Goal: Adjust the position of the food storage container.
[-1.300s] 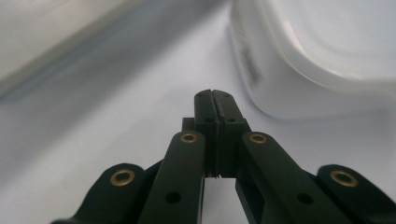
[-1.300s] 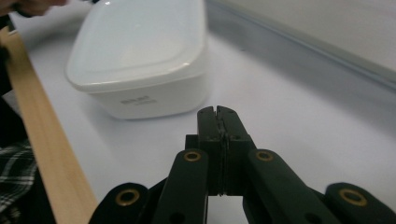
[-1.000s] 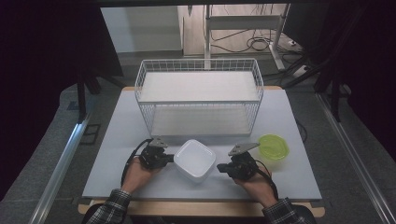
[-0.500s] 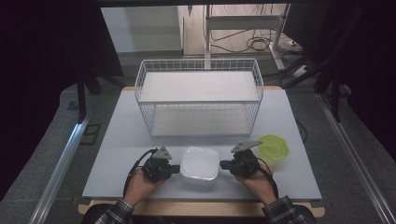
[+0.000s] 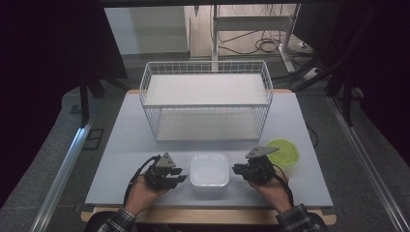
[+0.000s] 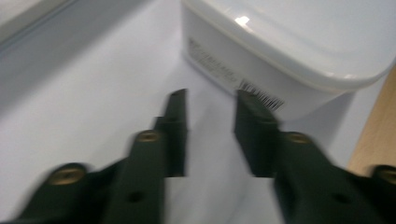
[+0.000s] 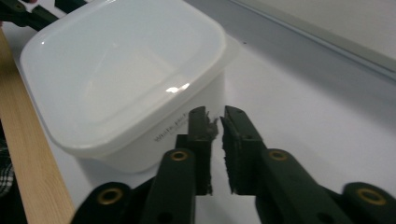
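Note:
A white square plastic container [image 5: 209,170] stands flat on the white table [image 5: 121,145] near its front edge. My left gripper [image 5: 180,176] lies just left of it, and its jaws have just been opening. In the left gripper view the left gripper [image 6: 210,100] stands open on bare table, with the container's labelled wall [image 6: 299,42] just beyond the right fingertip. My right gripper [image 5: 236,169] sits just right of the container, its jaws also just opening. In the right gripper view the right gripper [image 7: 214,116] shows a narrow gap holding nothing, close beside the container [image 7: 126,79].
A white wire basket [image 5: 205,104] stands across the middle of the table behind the container. A yellow-green round lid [image 5: 284,152] lies right of my right hand. The table's wooden front edge [image 7: 28,154] runs close behind the container.
The container, held tilted between both grippers a second ago, was set flat on the table. Both grippers have let go, and the left one has drawn back a little.

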`<move>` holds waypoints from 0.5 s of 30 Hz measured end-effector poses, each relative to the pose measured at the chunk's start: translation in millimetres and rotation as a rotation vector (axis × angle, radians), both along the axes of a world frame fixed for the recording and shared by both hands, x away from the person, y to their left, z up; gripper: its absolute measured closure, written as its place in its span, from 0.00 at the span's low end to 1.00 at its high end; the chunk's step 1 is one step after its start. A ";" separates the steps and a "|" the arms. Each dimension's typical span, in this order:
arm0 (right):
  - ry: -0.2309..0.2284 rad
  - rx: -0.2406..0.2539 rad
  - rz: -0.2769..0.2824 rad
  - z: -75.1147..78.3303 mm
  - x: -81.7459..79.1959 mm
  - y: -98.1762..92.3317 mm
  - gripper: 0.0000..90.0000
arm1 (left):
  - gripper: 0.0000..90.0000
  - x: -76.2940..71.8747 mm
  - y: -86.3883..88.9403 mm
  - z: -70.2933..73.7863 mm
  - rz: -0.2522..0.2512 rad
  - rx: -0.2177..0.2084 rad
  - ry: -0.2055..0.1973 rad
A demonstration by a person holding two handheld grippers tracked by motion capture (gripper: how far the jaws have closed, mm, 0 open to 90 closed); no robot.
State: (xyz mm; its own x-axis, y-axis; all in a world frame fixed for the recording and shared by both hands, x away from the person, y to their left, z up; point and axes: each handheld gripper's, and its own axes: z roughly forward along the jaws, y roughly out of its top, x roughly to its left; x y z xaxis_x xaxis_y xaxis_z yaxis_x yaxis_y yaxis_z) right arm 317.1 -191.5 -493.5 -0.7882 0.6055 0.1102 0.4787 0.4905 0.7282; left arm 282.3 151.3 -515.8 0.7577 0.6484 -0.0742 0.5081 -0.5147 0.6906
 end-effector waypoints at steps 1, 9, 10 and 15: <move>-0.014 0.002 -0.004 0.7 -1.0 -3.4 0.81 | 0.54 0.2 2.4 0.0 0.010 -0.006 -0.003; -0.059 0.029 0.012 4.6 -9.4 -15.6 0.35 | 0.18 -1.7 17.0 -0.6 0.033 -0.067 -0.008; -0.059 0.029 0.012 4.6 -9.4 -15.6 0.35 | 0.18 -2.5 18.3 -0.8 0.035 -0.069 -0.009; -0.084 0.044 0.012 3.2 -13.4 -17.0 0.23 | 0.10 -4.0 22.5 -0.6 0.034 -0.088 -0.018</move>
